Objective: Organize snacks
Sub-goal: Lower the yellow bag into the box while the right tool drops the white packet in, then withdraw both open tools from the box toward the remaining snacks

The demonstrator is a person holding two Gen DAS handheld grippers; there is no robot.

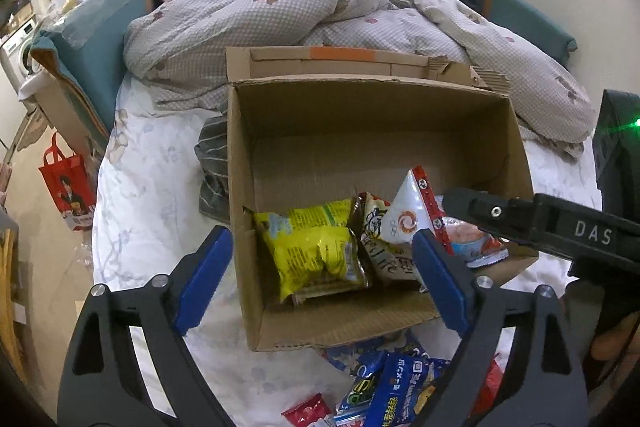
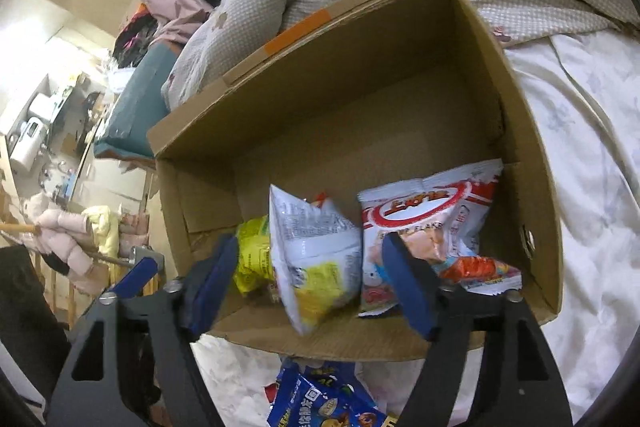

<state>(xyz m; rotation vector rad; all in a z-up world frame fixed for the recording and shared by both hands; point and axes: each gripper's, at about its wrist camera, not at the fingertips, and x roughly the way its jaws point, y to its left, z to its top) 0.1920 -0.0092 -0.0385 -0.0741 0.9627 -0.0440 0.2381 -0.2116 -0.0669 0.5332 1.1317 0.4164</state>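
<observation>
An open cardboard box [image 1: 240,155] [image 2: 532,163] lies on the bed. In its near end lie a yellow snack bag [image 1: 316,251] [image 2: 252,255], a white bag [image 1: 404,215] [image 2: 316,259] standing tilted, a red-and-white shrimp-flakes bag [image 2: 432,211] and a small orange packet [image 2: 480,269]. My left gripper [image 1: 322,281] hangs open over the box's near edge, its blue pads [image 1: 204,279] wide of the yellow bag. My right gripper [image 2: 310,285] [image 1: 520,219] is open too, its pads either side of the white bag without touching it. Several loose blue packets [image 1: 400,387] [image 2: 320,399] lie in front of the box.
A rumpled checked quilt [image 1: 280,15] is heaped behind the box. A striped cloth [image 1: 212,171] lies against its left wall. A red packet [image 1: 308,411] lies on the white sheet. A red shopping bag [image 1: 68,183] stands on the floor left of the bed.
</observation>
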